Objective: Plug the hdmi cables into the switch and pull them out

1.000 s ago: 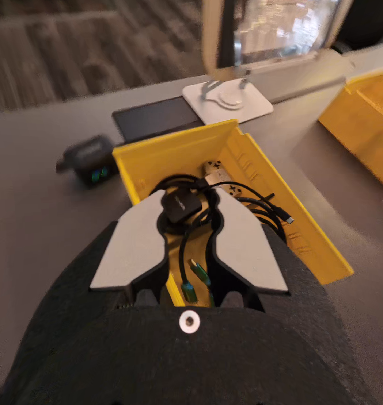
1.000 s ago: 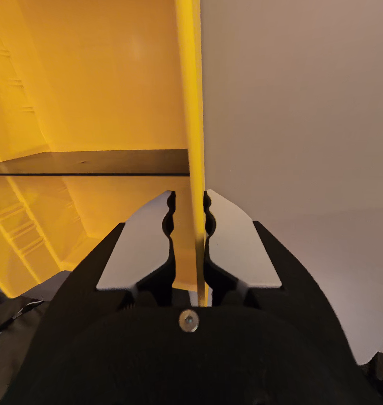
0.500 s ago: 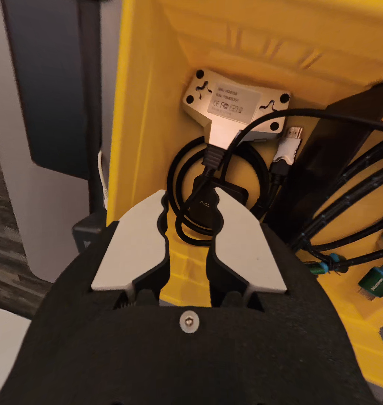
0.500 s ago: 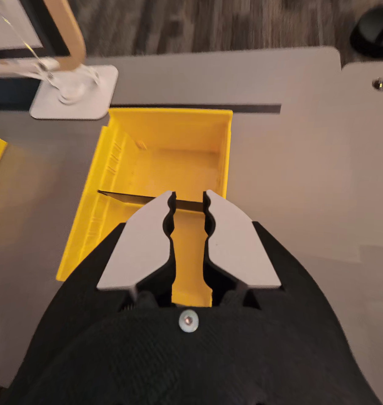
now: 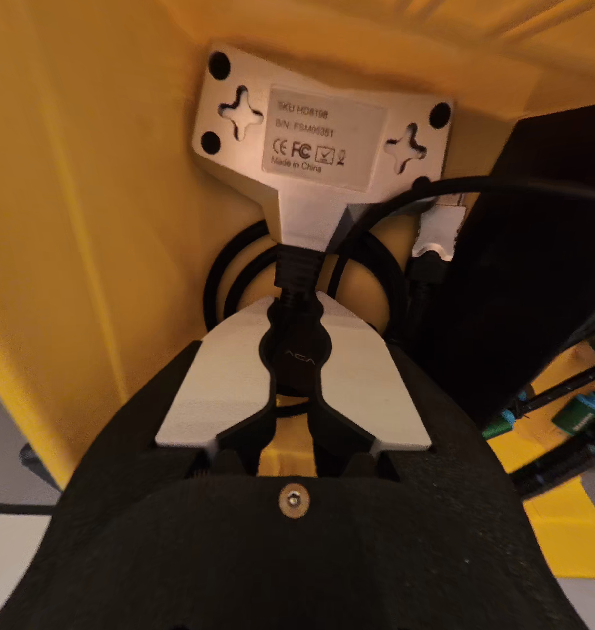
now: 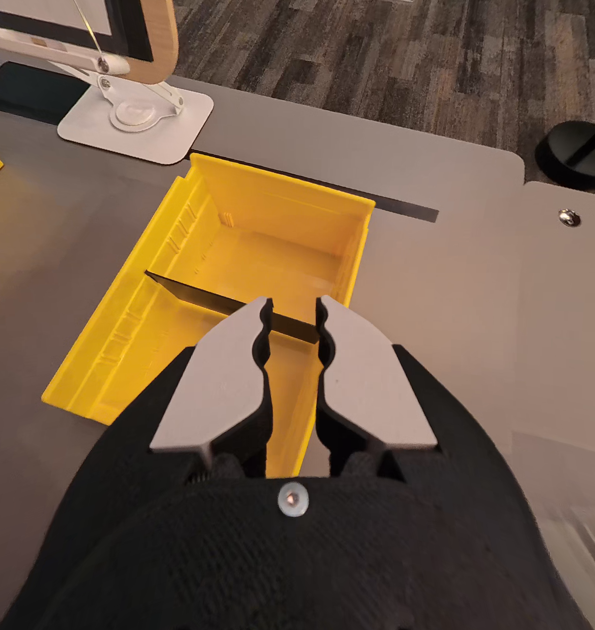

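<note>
left hand-held gripper (image 5: 295, 308) clenched on one black cable plug (image 5: 295, 358) | one silver T-shaped metal switch (image 5: 318, 150) | right hand-held gripper (image 6: 293, 303) released over one empty yellow plastic bin (image 6: 173, 235) | one grey counter (image 6: 459, 306)

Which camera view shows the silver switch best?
The left wrist view: the switch lies underside up in a yellow bin, just past the left claw. The right wrist view shows none of it, only an empty bin.
</note>
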The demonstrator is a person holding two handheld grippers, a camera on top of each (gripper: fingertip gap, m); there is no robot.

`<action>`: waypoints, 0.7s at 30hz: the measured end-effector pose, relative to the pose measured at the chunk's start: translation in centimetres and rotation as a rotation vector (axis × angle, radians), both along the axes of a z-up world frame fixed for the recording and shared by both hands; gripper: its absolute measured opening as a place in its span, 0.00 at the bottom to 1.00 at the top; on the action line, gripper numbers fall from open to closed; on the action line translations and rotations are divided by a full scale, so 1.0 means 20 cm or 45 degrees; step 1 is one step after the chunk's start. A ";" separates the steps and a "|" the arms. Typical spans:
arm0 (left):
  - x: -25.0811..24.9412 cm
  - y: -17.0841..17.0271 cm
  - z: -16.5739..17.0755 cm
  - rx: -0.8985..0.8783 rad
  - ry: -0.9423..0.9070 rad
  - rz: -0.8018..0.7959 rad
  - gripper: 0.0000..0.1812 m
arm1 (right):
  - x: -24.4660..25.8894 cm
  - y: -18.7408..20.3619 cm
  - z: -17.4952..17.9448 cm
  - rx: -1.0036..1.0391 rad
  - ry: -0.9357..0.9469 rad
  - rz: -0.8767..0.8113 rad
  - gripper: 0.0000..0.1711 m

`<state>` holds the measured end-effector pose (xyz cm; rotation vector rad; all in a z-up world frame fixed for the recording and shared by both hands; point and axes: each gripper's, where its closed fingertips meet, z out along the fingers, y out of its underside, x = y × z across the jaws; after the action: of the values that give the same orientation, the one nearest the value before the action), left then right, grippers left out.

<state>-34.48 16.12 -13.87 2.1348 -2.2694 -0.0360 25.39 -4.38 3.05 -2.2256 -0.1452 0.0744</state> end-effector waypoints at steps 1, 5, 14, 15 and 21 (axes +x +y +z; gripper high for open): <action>0.00 0.00 0.00 0.022 -0.002 -0.011 0.09 | -0.01 0.01 -0.01 -0.007 -0.012 0.014 0.15; 0.00 0.00 0.08 0.078 -0.042 0.005 0.07 | 0.01 0.01 -0.06 -0.064 -0.095 0.027 0.15; -0.03 0.02 0.40 0.303 -0.107 0.064 0.06 | -0.02 0.03 -0.04 -0.020 -0.127 0.083 0.15; -0.02 0.03 0.45 0.338 -0.119 0.066 0.06 | -0.02 0.03 -0.04 -0.018 -0.127 0.085 0.15; 0.02 0.06 0.79 0.534 -0.234 0.099 0.06 | -0.01 0.02 -0.03 0.007 -0.107 0.093 0.14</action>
<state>-34.09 17.23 1.91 2.5183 -2.4552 -0.3603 25.11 -3.95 2.53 -2.2184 -0.2723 0.0204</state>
